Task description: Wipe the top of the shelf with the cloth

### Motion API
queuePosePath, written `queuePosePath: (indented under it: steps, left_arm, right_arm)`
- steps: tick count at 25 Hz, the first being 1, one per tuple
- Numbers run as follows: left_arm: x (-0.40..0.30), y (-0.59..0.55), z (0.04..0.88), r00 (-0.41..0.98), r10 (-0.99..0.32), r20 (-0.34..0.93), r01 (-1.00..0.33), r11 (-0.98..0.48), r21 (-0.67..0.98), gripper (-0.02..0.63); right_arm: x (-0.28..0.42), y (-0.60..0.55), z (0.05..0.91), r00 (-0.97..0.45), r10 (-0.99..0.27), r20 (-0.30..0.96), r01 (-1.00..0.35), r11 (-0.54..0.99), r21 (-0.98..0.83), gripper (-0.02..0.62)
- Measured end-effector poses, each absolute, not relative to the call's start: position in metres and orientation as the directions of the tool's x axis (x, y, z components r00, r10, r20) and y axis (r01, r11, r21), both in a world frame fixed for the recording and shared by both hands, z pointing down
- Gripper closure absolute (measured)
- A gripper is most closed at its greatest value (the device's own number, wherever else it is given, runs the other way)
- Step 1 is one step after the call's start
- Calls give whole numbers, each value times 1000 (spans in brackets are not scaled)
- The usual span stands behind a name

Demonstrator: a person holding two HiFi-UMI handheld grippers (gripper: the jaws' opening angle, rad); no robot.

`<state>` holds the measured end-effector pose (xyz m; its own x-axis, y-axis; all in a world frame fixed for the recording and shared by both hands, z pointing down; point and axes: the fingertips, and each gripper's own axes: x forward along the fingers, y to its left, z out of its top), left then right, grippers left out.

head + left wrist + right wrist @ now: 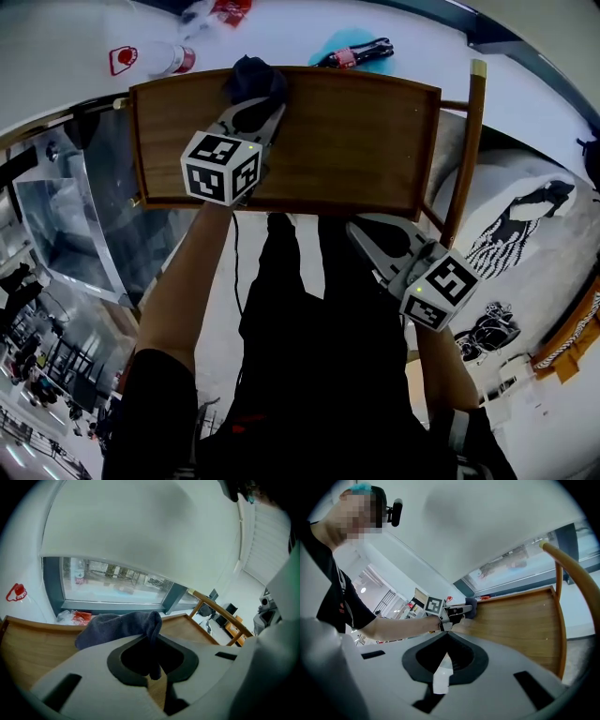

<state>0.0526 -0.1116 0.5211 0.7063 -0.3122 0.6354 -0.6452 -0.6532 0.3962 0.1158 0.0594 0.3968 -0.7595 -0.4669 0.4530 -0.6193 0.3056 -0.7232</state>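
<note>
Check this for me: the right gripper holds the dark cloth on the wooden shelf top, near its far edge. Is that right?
No, the left gripper holds the dark cloth, jaws shut on it, as the left gripper view shows. The rest stands: it is on the wooden shelf top, near its far edge.

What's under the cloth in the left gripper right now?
The wooden shelf top. The dark blue cloth, held by the left gripper, rests bunched at its far edge. The wood directly beneath is covered, so its condition can't be seen.
</note>
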Motion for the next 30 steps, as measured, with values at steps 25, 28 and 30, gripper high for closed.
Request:
queuePosePath:
  steps: [25,28,30]
  left_arm:
    - [204,-67,523,786,-122,606,-463,-766,447,554]
    - [216,-64,523,791,-109,602,-448,-773,449,554]
    - [223,-62,523,794,-100,600,-439,-777,452,554]
  right_arm:
    - [198,75,386,-685,-595,420,-641,219,-736,591]
    - [205,77,387,-675,-608,417,-642,205,-739,591]
    - [208,79,387,-670,-615,417,-643,200,-739,591]
